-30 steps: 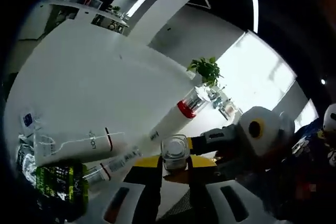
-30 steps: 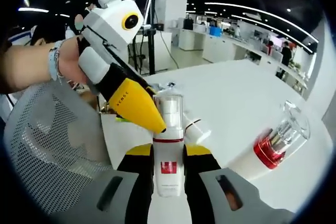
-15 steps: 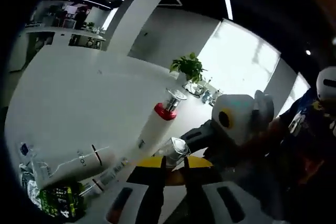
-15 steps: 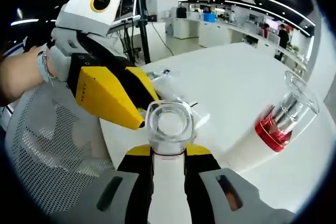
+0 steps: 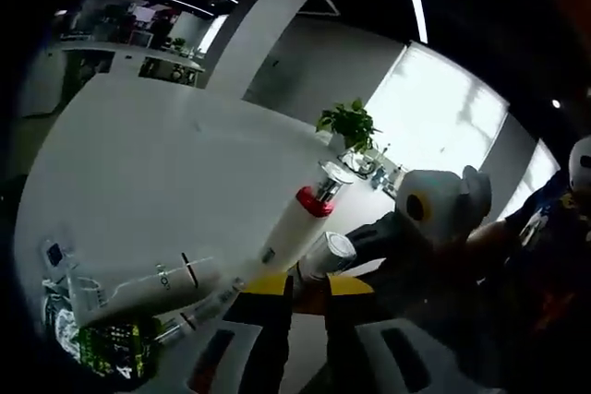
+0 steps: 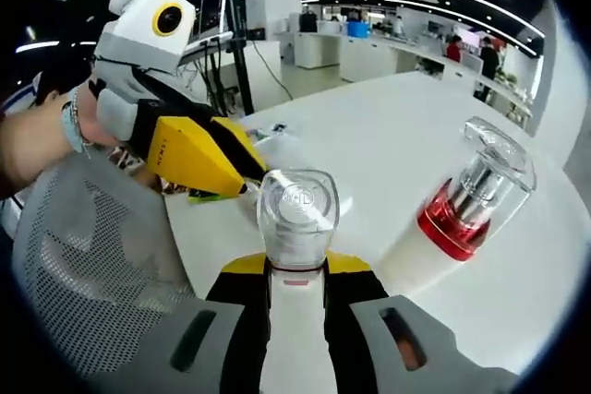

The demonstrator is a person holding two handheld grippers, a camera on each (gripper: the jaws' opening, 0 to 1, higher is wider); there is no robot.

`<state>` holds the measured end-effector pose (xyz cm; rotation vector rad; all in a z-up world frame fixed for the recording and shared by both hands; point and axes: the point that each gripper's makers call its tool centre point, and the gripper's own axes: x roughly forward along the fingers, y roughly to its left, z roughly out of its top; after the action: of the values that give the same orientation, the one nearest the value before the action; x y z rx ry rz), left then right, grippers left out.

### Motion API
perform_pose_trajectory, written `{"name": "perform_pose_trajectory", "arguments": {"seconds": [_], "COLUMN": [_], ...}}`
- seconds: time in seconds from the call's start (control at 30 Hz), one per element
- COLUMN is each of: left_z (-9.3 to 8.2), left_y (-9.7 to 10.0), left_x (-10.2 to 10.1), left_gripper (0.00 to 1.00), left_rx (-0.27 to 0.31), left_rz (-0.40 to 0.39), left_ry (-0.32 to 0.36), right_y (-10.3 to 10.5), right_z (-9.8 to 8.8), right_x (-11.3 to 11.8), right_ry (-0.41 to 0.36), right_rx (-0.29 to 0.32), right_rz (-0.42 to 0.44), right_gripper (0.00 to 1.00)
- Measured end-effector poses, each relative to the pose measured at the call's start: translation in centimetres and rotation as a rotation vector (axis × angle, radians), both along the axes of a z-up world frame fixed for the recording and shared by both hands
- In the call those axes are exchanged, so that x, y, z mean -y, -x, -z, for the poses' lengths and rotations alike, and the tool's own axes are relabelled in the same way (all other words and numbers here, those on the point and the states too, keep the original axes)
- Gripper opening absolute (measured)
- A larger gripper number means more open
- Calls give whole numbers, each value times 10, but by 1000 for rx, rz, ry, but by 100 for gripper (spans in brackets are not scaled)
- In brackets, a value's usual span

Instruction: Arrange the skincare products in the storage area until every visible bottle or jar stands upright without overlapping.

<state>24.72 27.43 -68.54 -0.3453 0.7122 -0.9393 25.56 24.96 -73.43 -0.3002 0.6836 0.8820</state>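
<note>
A white bottle with a clear cap point(image 6: 297, 228) is seen clenched between the yellow-padded jaws of the right gripper point(image 6: 296, 288) in the right gripper view, its cap pointing toward the lens above the jaws. The left gripper point(image 6: 199, 149), held in a person's hand point(image 6: 88, 117), is seen at ten o'clock of that cap, its yellow tip close beside the cap; whether they touch cannot be told. A second white bottle with a red collar and clear cap point(image 6: 462, 214) is seen standing on the white table point(image 6: 388, 136) at three o'clock, well apart from the held bottle.

In the left gripper view, the held bottle point(image 5: 325, 254) is seen just above the left gripper's point(image 5: 306, 294) own jaws, which stand closed almost together, nothing gripped. The red-collared bottle point(image 5: 300, 228) is at eleven o'clock of it. A white tube point(image 5: 138, 288) and a green packet point(image 5: 111, 350) are seen lying at eight o'clock.
</note>
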Motion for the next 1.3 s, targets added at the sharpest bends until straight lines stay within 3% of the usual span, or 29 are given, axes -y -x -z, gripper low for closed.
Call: {"name": "perform_pose_trajectory", "arguments": {"seconds": [0.23,0.37,0.47,0.57,0.67,0.9,1.03,1.13,1.27,1.3], "left_z": [5,7,7,8,9,10,8,9,9,9], "left_y": [0,-2,-1,0,1,0,-1,-1,-1,-2], "left_x": [-3,-5,-4,-3,-2,-5,-5,-6,-7,-7], "left_gripper": [14,14,14,14,14,14,14,14,14,14], "left_rx": [-6,-5,-6,-1,-1,-2,1,2,4,4], "left_rz": [-5,-11,-10,-2,2,-14,-19,-21,-26,-28], "left_ry": [-32,-43,-47,-56,-59,-63,-55,-57,-57,-55], "right_y": [1,-1,2,3,2,-12,-14,-15,-16,-19], "right_z": [-6,-15,-18,-12,-1,8,13,14,21,21], "right_x": [4,19,28,31,36,53,56,56,57,57], "right_ry": [-14,-27,-8,11,14,60,90,81,42,34], "right_rx": [-19,-31,2,4,-58,-25,2,4,-50,-31], "right_rz": [24,73,80,78,134,235,242,253,291,290], "right_gripper": [19,19,19,19,19,19,19,19,19,19]}}
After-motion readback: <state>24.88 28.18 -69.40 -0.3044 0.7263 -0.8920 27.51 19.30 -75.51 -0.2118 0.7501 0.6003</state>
